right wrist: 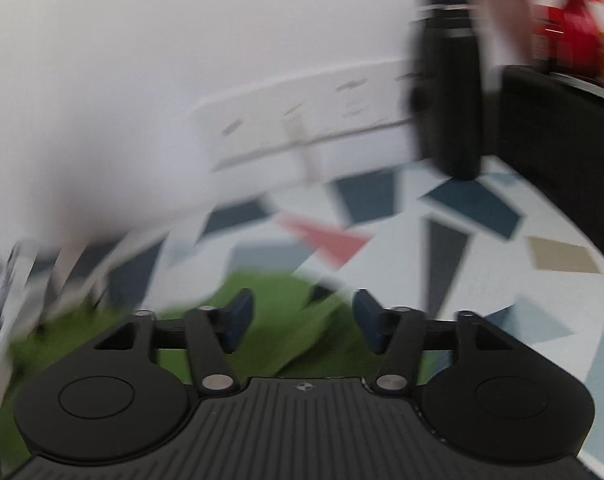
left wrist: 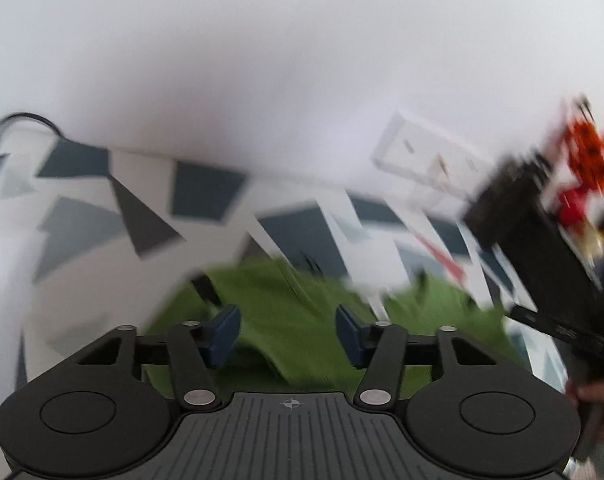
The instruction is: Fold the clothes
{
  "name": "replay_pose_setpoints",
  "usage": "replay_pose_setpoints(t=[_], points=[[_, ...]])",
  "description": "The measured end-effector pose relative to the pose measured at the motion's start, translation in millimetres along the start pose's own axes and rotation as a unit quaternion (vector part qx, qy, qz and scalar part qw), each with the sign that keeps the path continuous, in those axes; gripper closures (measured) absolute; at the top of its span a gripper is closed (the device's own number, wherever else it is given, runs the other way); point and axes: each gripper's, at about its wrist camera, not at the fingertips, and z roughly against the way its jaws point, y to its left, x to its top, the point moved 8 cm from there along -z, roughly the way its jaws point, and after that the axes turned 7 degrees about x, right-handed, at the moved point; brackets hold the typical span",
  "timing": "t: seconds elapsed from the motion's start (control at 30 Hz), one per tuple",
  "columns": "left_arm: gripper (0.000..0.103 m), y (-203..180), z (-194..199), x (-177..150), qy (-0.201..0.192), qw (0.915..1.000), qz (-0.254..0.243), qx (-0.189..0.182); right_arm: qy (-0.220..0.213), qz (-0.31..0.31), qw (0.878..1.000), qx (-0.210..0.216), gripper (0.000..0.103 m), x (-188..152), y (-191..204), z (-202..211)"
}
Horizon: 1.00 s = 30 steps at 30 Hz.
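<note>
green cloth (left wrist: 302, 320) fills the low middle of the left view, lying rumpled on a surface (left wrist: 82, 240) covered in white with grey, teal and red angular patches. both views are smeared with blur, so fine detail is lost.

left tool (left wrist: 288, 334) hangs over the cloth, blue pads (left wrist: 226, 330) standing apart with a clear gap, nothing pinched between them; green shows through the gap. no pad presses on the fabric that i can make out.

over at 3 o'clock in the left view, the right tool's black body (left wrist: 542, 248) slants across, with a hand (left wrist: 598, 404) at the lower edge.

right view now: right tool (right wrist: 302, 318) has its pads (right wrist: 240, 318) spread wide, empty. the cloth (right wrist: 278, 320) sits under and between them, running off toward 8 o'clock. at 5 o'clock of it the bare patterned surface (right wrist: 502, 280) opens out.

at 1 o'clock stands a black bottle (right wrist: 448, 88) on the surface, and beside it at 3 o'clock a dark block (right wrist: 562, 140). something red and orange (right wrist: 570, 28) sits blurred in the top corner. behind it all, a white wall (right wrist: 142, 60) with a pale strip of sockets (right wrist: 302, 120).
</note>
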Motion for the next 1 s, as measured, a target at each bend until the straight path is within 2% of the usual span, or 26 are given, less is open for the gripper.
replay_pose_setpoints(t=[0.1,0.13,0.23,0.37,0.5,0.67,0.73,0.77,0.87,0.93,1.0], points=[[0.068,-21.3,-12.2,-31.1,0.066,0.9968,-0.045,0.005,0.042,0.092,0.995,0.017,0.033,-26.2,36.3,-10.0],[0.068,-23.2,-16.4,-37.6,0.073,0.9961,-0.050,0.009,0.053,0.117,0.992,0.012,0.033,-34.2,42.8,-14.8],[0.071,-24.6,-27.7,-48.8,0.075,0.9956,-0.052,0.024,0.081,0.135,0.987,-0.014,0.033,-47.4,41.9,-27.7],[0.071,-21.0,-41.5,-37.6,0.062,0.9965,-0.042,0.038,0.081,0.141,0.986,-0.037,0.033,-45.5,32.1,-38.2],[0.071,-16.0,-56.0,-20.6,0.056,0.9962,-0.045,0.051,0.079,0.158,0.983,-0.042,0.033,-39.6,30.2,-48.6],[0.072,-11.2,-78.7,6.0,0.042,0.9967,-0.036,0.059,0.082,0.130,0.987,-0.037,0.033,-25.3,24.6,-65.4],[0.072,-5.5,-86.8,23.6,0.025,0.9966,-0.028,0.074,0.073,0.104,0.991,-0.041,0.033,-13.1,19.6,-75.6],[0.072,0.5,-88.6,36.6,0.005,0.9962,-0.014,0.086,0.054,0.083,0.994,-0.046,0.033,-3.5,14.3,-79.3],[0.060,19.0,-85.2,72.7,-0.047,0.9913,0.033,0.119,-0.028,0.000,0.997,-0.065,0.031,27.6,-6.9,-80.5],[0.053,21.8,-77.3,84.2,-0.061,0.9909,0.035,0.115,-0.043,-0.045,0.996,-0.068,0.030,37.9,-19.6,-78.6],[0.040,22.6,-68.0,83.3,-0.058,0.9918,0.019,0.112,-0.041,-0.054,0.995,-0.067,0.027,37.2,-28.3,-72.8]])
